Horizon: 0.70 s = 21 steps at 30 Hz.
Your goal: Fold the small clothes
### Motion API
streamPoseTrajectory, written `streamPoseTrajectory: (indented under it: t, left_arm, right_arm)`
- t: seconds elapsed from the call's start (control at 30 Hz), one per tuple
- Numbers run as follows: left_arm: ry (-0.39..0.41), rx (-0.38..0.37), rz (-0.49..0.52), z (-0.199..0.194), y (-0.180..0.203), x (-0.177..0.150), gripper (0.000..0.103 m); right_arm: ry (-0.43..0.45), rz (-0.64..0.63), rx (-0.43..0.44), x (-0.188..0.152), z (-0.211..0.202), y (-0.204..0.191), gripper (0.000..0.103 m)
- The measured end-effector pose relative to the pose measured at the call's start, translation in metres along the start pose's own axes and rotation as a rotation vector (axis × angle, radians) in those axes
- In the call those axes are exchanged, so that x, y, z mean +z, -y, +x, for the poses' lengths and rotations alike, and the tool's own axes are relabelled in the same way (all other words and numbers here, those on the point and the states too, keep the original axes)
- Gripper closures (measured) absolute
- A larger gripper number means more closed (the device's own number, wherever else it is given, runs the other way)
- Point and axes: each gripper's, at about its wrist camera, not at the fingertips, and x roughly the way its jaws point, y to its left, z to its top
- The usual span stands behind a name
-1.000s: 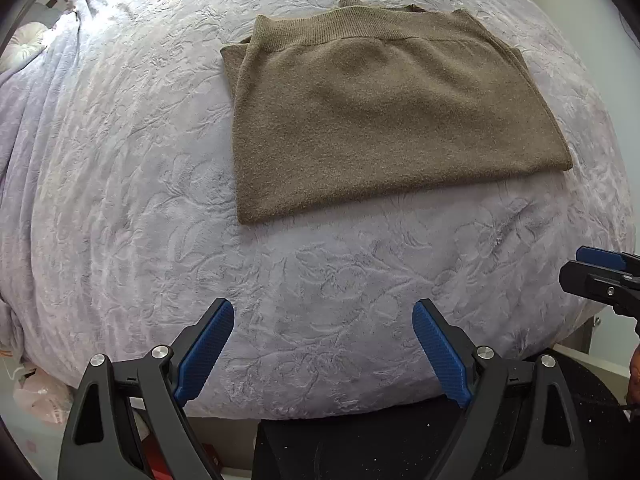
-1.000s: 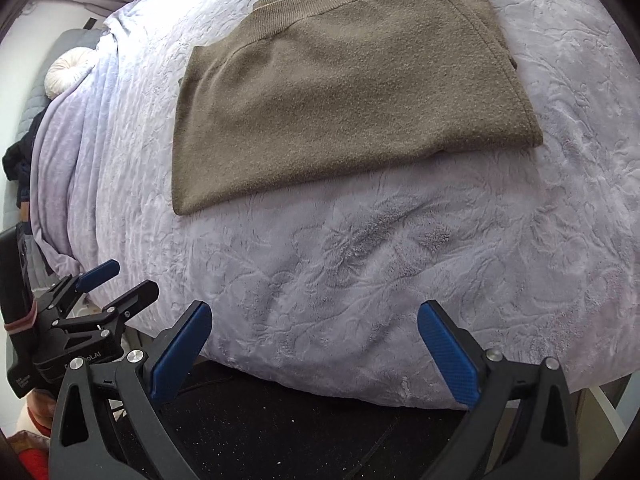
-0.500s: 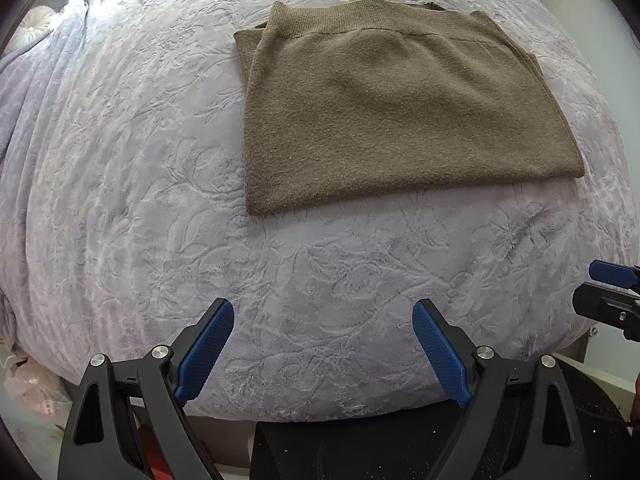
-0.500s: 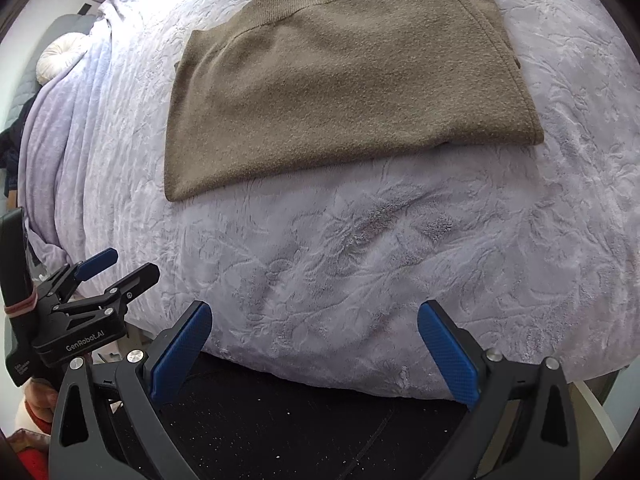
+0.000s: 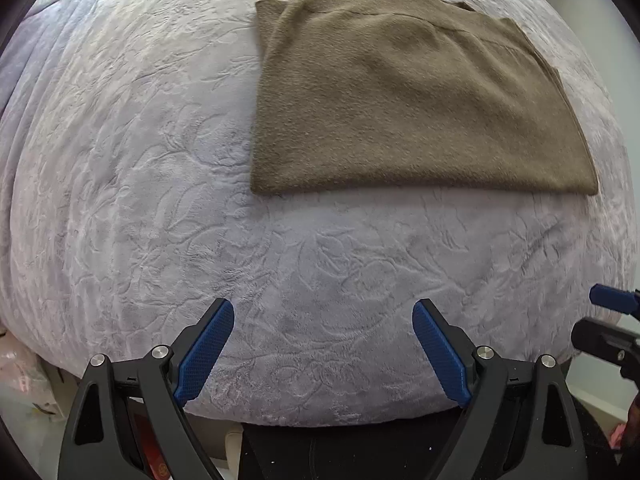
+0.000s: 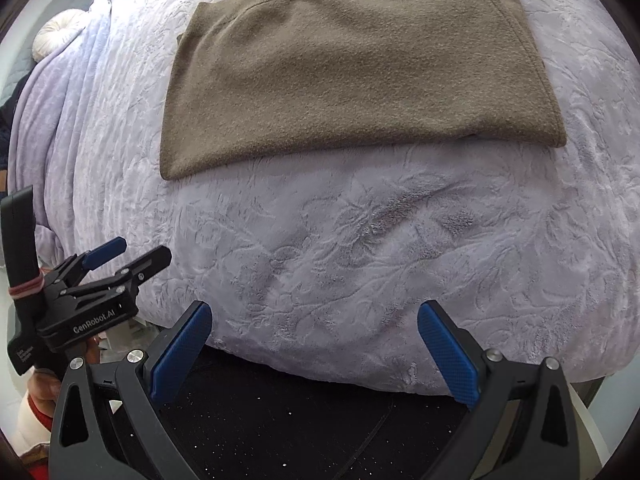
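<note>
Grippers poised at the bed's edge, a folded brown sweater lying ahead on the lilac blanket.

The left gripper and right gripper both stand wide and hold nothing, hovering over the blanket's near edge, well apart from the garment. The sweater lies flat and squared, ribbed hem at the far side, probably left there because the fold looks nearly or wholly finished.

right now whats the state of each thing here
sweater: folded, lying flat on the blanket, not held
blanket: spread over the bed, under the sweater
left gripper: open, empty, short of the sweater
right gripper: open, empty, short of the sweater
</note>
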Motion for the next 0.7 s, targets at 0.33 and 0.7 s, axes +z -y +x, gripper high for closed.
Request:
streamPoseTrajectory:
  t: [0.33, 0.7]
  left_arm:
    - [-0.003, -0.01, -0.055, 0.008, -0.019, 0.011, 0.011]
    - [-0.017, -0.016, -0.066, 0.026, -0.028, 0.038, 0.011]
  right_arm:
    - [0.001, -0.036, -0.011, 0.016, 0.005, -0.012, 0.001]
    - [-0.01, -0.045, 0.002, 0.038, 0.018, -0.019, 0.0]
